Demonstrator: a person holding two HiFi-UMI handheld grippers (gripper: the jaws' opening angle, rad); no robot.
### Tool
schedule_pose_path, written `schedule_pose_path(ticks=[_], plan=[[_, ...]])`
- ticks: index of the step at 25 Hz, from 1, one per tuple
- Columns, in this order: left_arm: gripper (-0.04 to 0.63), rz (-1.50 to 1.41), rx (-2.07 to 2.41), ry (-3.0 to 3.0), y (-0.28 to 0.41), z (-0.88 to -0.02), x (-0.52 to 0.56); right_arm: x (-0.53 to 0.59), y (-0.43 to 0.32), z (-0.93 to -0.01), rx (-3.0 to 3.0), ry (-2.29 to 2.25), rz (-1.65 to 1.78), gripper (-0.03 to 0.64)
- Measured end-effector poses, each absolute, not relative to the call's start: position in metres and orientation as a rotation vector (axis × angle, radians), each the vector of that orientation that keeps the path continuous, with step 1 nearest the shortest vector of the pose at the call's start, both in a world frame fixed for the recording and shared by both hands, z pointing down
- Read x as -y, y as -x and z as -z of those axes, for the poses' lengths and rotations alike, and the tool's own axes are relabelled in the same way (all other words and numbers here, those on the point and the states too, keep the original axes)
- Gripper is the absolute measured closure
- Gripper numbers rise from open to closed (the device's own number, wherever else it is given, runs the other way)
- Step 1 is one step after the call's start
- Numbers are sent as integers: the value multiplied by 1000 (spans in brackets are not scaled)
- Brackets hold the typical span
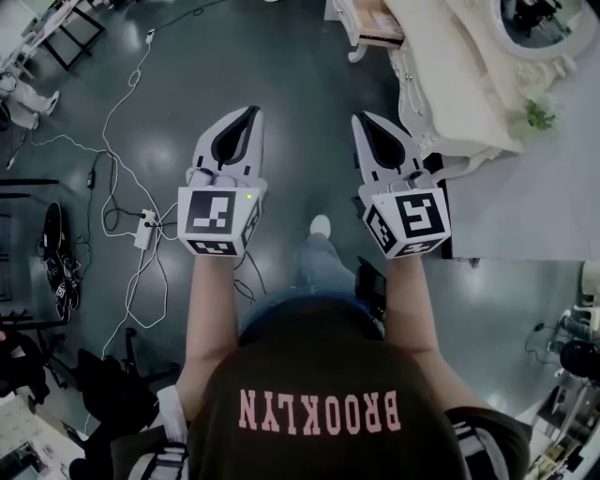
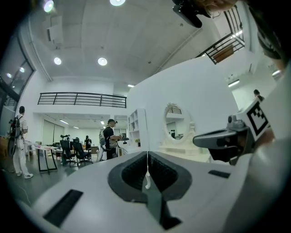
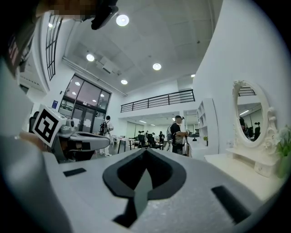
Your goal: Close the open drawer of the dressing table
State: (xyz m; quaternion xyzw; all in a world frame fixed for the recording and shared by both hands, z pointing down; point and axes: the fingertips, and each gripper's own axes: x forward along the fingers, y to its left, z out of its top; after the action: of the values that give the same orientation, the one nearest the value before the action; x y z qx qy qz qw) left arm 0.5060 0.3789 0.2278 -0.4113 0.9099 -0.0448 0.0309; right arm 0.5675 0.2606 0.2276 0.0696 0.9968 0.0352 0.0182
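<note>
With left fingers [image 1: 214,141] and right fingers [image 1: 405,155] both pressed together and empty, I'm only approaching: the drawer [image 1: 375,26] juts from the dressing table's [image 1: 459,89] far end, so next I reach its front and push.

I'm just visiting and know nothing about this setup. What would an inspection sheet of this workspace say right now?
Surface: dark glossy floor; cream dressing table with oval mirror.
Job's things: drawer stands open, untouched.
Clutter: small plant on the table; dark gear on the floor, unclear.
Grippers: left gripper and right gripper level, fingers together, both empty, apart from the table.
Cables: white cable and power strip on the floor.
Surroundings: people stand by desks in an open hall.
</note>
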Motion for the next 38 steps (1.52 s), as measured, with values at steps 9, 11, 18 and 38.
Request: schedule_pose_path(ticks=[9, 11, 18, 38], plan=[[589, 111, -2826, 1245, -420, -220, -288, -168, -479, -230, -3105, -210, -134, 620], [589, 121, -2834, 1240, -406, -221, -272, -154, -465, -229, -3101, -234, -117, 620], [589, 135, -2840, 1228, -365, -220, -229, -118, -424, -229, -3095, -297, -144, 620], [589, 56, -2849, 1294, -270, -244, -192, -105, -340, -250, -3122, -333, -70, 620]])
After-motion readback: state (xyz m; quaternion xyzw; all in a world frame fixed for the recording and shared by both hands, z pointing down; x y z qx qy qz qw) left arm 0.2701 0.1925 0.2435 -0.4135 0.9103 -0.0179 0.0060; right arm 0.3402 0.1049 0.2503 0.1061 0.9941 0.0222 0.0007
